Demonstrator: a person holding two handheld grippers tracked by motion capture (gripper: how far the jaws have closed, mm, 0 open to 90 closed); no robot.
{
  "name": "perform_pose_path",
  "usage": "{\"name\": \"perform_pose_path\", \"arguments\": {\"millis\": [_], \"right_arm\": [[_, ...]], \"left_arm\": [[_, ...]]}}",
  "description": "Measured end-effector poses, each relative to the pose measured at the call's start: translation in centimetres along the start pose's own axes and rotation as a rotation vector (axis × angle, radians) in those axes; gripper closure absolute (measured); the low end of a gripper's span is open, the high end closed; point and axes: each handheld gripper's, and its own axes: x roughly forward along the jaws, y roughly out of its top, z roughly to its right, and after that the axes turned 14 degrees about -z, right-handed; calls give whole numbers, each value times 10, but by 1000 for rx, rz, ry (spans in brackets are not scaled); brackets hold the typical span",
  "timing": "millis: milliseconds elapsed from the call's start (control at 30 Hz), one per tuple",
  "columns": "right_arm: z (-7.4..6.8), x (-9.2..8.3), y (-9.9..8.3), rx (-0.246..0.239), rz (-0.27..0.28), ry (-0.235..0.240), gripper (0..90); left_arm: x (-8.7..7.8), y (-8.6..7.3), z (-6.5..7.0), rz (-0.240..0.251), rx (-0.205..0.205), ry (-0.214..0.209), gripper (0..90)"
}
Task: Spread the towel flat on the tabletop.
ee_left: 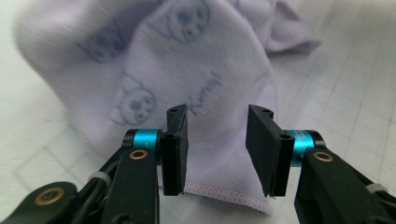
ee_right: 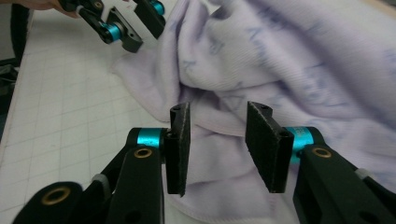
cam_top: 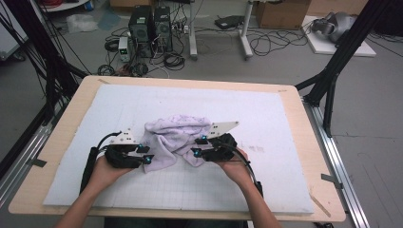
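the lilac towel [cam_top: 177, 137], bunched mid-worktop [cam_top: 285, 118], looks light, limp and probably slippery, so i'd pinch its stitched hem with left tongs [ee_left: 217, 149] and right tongs [ee_right: 217, 147], both part open, holding nothing.

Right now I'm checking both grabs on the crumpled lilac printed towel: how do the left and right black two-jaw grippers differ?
The left gripper sits at the lilac towel's left edge, the right gripper at its right side. In its own view the left gripper faces a hemmed hanging fold; the right gripper faces bunched folds. Both have parted jaws with cloth between, not pinched.
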Motion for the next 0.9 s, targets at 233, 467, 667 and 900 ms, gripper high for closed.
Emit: {"name": "perform_pose_path", "arguments": {"millis": [233,467,667,900], "right_arm": [[-3,29,1,6,-54,0,615],[-5,54,6,6,-109,-75,795],[-3,48,4,7,-99,-54,881],[-6,20,0,-14,-54,-38,881]], "left_arm": [[20,3,4,-62,27,1,650],[24,3,4,-86,21,28,812],[19,3,7,-85,42,35,846],[-3,5,12,-18,48,26,848]]}}
